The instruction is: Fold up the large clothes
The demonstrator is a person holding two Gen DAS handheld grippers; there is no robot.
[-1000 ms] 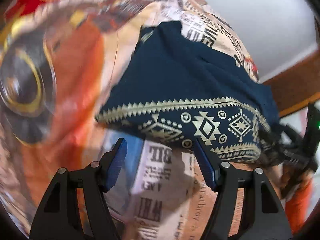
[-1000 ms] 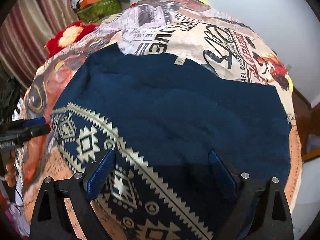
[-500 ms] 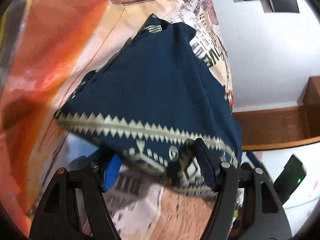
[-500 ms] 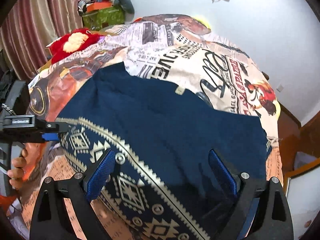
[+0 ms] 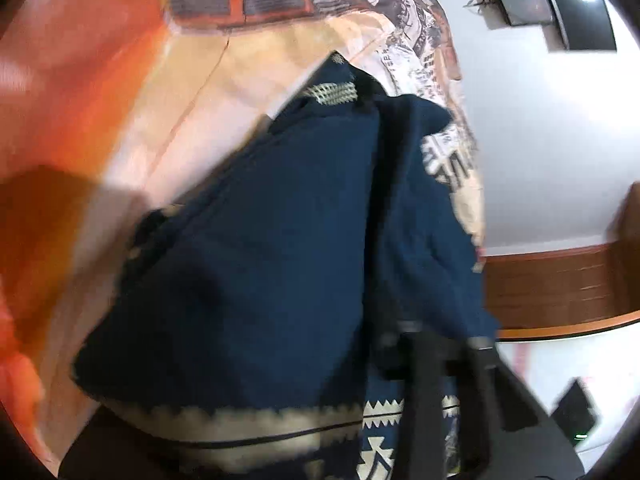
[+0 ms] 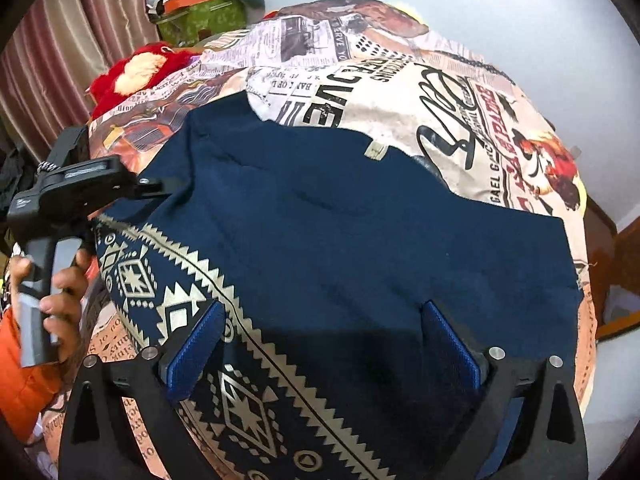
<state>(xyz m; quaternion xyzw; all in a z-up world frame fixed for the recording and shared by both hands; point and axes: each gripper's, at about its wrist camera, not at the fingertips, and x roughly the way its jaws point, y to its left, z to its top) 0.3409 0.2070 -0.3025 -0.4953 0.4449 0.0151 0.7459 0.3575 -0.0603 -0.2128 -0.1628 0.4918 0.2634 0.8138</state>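
Matt navy cloth garment with shiny metallic-looking print, on printed cloth bedsheet.

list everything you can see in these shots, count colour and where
garment: 1, navy with a cream geometric border, spread on the bed
bedsheet: 1, newspaper print in cream, orange and black, covering the bed
plush item: 1, red and cream, far left of the bed
box: 1, green, clutter on top, behind the bed
curtain: 1, pinkish striped, far left
wall: 1, white, behind the bed
wood furniture: brown, to the right of the bed
dark screen: 1, on the wall
left tool: 1, black, jaws have just been closing on the garment's left edge
right tool: 1, black with blue pads, open over the garment
hand: 1, gripping the left tool's handle, orange sleeve below
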